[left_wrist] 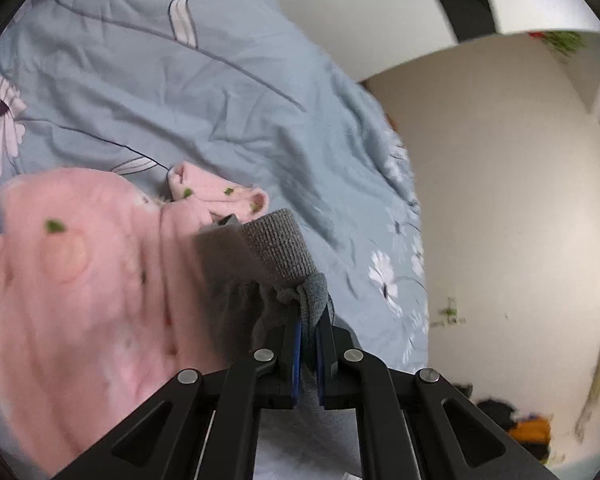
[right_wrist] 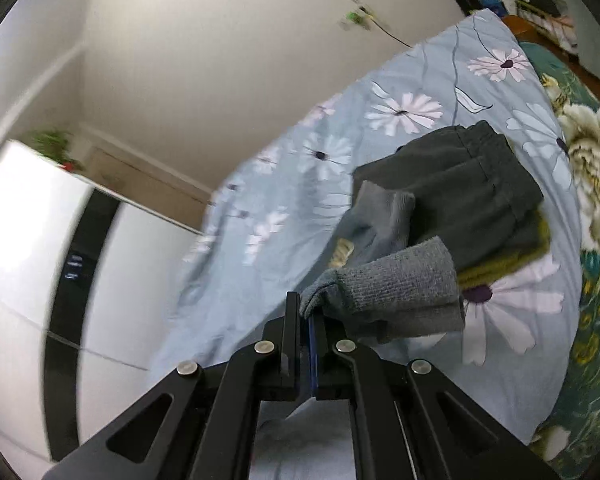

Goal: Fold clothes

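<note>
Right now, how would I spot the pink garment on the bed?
Find the blue flowered quilt covering the bed. The pink garment lies crumpled on it, left of the grey knit piece; only it is pale pink with small green specks.

A pale blue quilt printed with white daisies and thin dark stems (left_wrist: 228, 92) covers the bed. Behind it rises a plain cream wall (left_wrist: 500, 184) meeting a white ceiling (left_wrist: 360, 8). In the right wrist view a glossy white cabinet with a black vertical stripe (right_wrist: 32, 240) stands at the left, catching bright light, with green leaves on top (right_wrist: 54, 146). A dark green cover with large cream flowers (right_wrist: 592, 184) lies beside the quilt.
</note>
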A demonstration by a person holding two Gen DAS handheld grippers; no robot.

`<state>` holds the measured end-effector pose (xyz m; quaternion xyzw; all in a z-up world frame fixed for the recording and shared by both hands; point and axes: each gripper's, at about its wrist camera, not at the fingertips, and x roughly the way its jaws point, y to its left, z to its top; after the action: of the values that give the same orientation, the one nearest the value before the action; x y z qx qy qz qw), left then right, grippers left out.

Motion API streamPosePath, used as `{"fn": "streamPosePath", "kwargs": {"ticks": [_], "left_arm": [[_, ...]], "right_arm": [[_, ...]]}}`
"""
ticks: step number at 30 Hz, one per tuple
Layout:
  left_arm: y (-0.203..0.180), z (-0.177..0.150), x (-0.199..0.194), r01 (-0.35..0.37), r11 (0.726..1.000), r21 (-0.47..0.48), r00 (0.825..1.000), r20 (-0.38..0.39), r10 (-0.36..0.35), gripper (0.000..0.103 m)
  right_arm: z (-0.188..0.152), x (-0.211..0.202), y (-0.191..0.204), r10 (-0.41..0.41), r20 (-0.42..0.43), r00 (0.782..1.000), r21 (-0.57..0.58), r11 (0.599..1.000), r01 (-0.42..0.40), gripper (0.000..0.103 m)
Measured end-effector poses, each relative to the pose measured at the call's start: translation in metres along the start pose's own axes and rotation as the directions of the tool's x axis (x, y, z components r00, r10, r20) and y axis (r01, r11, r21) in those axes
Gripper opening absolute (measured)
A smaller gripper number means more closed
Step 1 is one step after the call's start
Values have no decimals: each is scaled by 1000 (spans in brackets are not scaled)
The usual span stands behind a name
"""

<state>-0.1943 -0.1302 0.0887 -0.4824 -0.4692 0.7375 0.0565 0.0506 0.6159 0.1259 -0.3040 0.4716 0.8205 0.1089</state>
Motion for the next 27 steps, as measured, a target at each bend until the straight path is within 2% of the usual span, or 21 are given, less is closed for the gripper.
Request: {"fn": "streamPosePath", "kwargs": {"ticks": [2,5,9,12,14,16,17,19,22,24,27], "left_arm": [[0,15,29,-26,998,-62,999,-26,24,6],[6,36,76,-74,985,-159,995,-75,63,6],[10,51,126,-164,975,-150,984,-100,150,6],[13,59,163,-219,969,-118,972,-115,206,6],[19,61,178,-233,965,-122,968,-120,219,6],[23,63,191,-243,962,-123,966,-125,228,8],[24,64,195,-241,963,-118,966,-126,227,10],[26,65,203,-237,965,-109,966,-130,223,10],[22,60,199,-193,978,-79,974,-132,181,17],[16,53,186,-123,991,-43,982,-151,115,24],[11,39,155,-22,1000,16,987,-158,24,44]], "right_arm": [[19,31,8,-75,-46,996,3,997,76,3],[42,85,18,-203,-112,973,-3,979,204,3],[54,145,18,-335,-154,930,-62,942,330,3],[62,179,17,-394,-179,901,-105,919,381,4],[65,193,17,-412,-188,892,-127,910,394,9],[67,202,17,-421,-195,886,-152,905,397,23],[67,205,17,-401,-199,894,-158,913,375,28],[67,205,18,-355,-205,912,-169,931,324,46],[63,186,24,-283,-173,943,-184,950,251,48],[59,168,29,-238,-142,961,-208,956,206,49],[50,131,35,-185,-97,978,-249,956,156,52]]}}
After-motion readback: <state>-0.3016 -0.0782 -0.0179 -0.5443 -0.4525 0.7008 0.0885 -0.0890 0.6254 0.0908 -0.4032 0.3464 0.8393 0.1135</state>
